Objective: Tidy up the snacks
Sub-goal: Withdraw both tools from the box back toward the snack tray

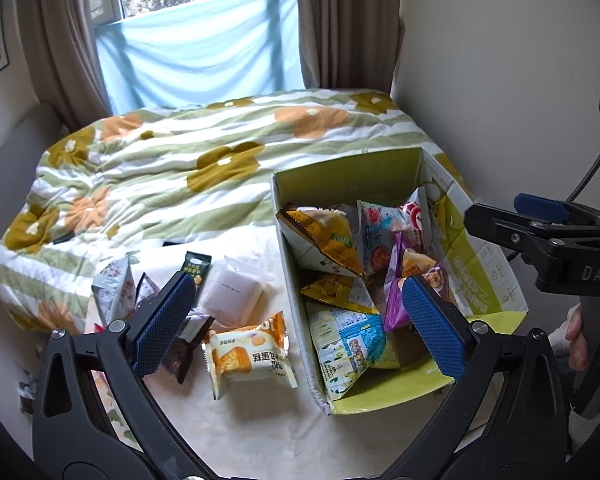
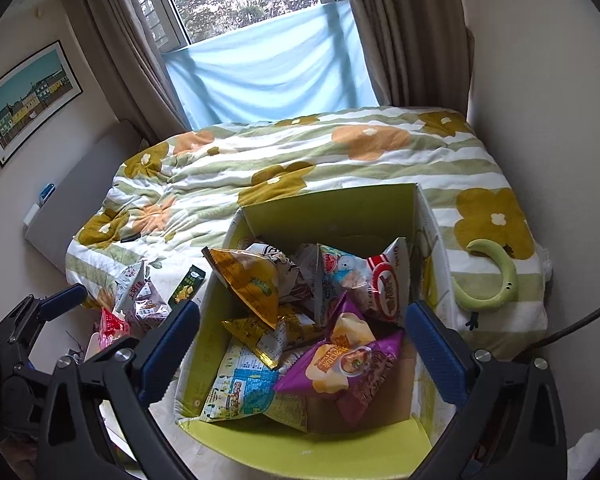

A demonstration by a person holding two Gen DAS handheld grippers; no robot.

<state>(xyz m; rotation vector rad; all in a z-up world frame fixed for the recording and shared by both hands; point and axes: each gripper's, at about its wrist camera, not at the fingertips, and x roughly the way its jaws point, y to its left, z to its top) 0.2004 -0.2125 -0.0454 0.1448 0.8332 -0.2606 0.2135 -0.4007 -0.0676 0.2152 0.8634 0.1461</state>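
An open green-lined cardboard box (image 1: 340, 168) (image 2: 340, 208) on the bed holds several snack bags, with a purple bag (image 2: 340, 364) on top near the front. My right gripper (image 2: 302, 350) hovers open over the box with nothing between its pads. My left gripper (image 1: 300, 324) is open too, straddling the box's left wall, and is empty. On the pale sheet left of the box lie loose snacks: an orange-and-white cake packet (image 1: 250, 354), a pink packet (image 1: 234, 294), a dark green bar (image 1: 196, 268) and a few small bags (image 1: 114, 292).
A floral quilt (image 1: 160, 168) covers the bed behind the box and the snacks. A green curved soft toy (image 2: 496, 280) lies on the quilt right of the box. A wall runs close along the right side, and curtains and a window stand at the back.
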